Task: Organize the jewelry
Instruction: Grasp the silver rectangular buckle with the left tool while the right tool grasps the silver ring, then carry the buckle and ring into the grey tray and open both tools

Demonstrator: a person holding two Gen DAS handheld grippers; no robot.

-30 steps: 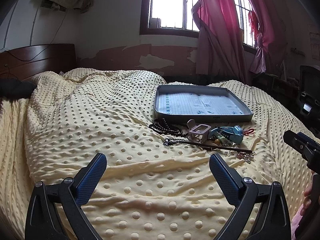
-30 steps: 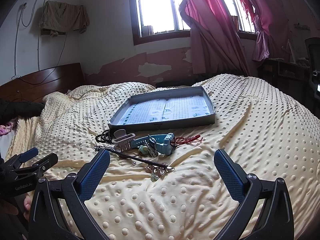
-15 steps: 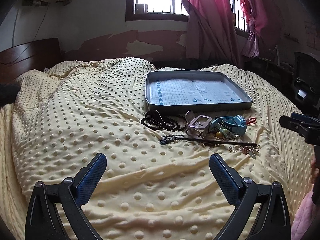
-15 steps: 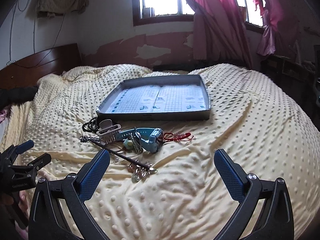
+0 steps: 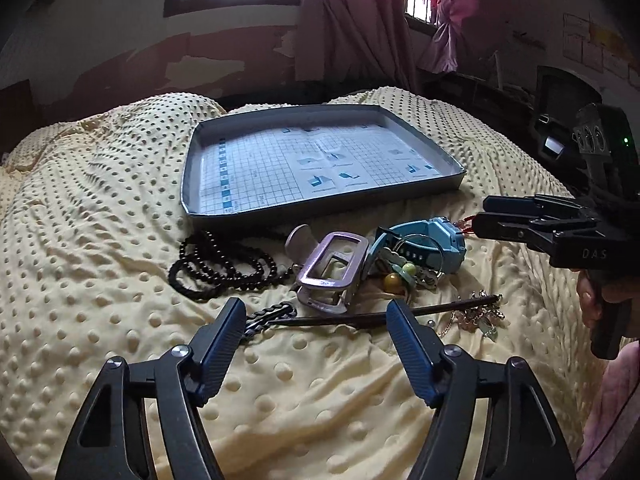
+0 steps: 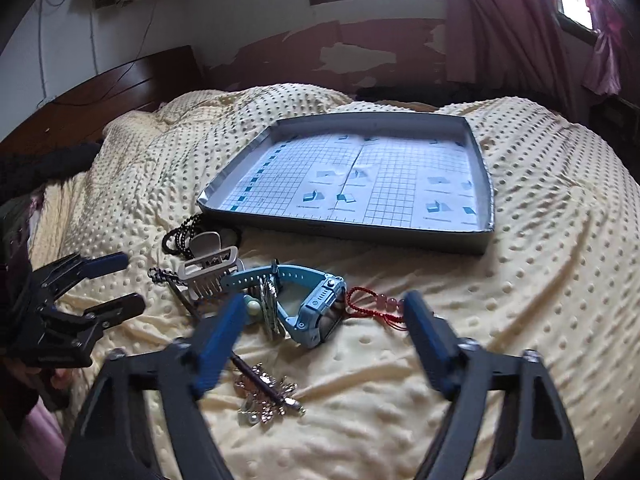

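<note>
A heap of jewelry lies on the yellow dotted blanket in front of a grey tray (image 5: pixel 420 194) (image 6: pixel 486 216) lined with grid paper. It holds a black bead necklace (image 5: pixel 218 268), a mauve hair claw (image 5: pixel 332 270) (image 6: pixel 210 270), a blue watch (image 5: pixel 432 240) (image 6: pixel 316 312), a dark hair stick (image 5: pixel 360 318), a red cord bracelet (image 6: pixel 370 306) and a small metal charm cluster (image 6: pixel 266 396). My left gripper (image 5: pixel 316 334) is open just short of the hair stick. Over the watch and bracelet hovers my right gripper (image 6: pixel 326 326), open. Nothing is held.
The blanket (image 5: pixel 100 208) slopes away on all sides of the bed. A dark wooden headboard (image 6: pixel 120 92) stands at the left, pink curtains (image 5: pixel 360 20) and a window behind the tray. Dark furniture (image 5: pixel 560 92) sits to the right.
Both grippers have moved forward and down toward the jewelry heap, which now fills the middle of each view. The jewelry and the tray have not moved.
</note>
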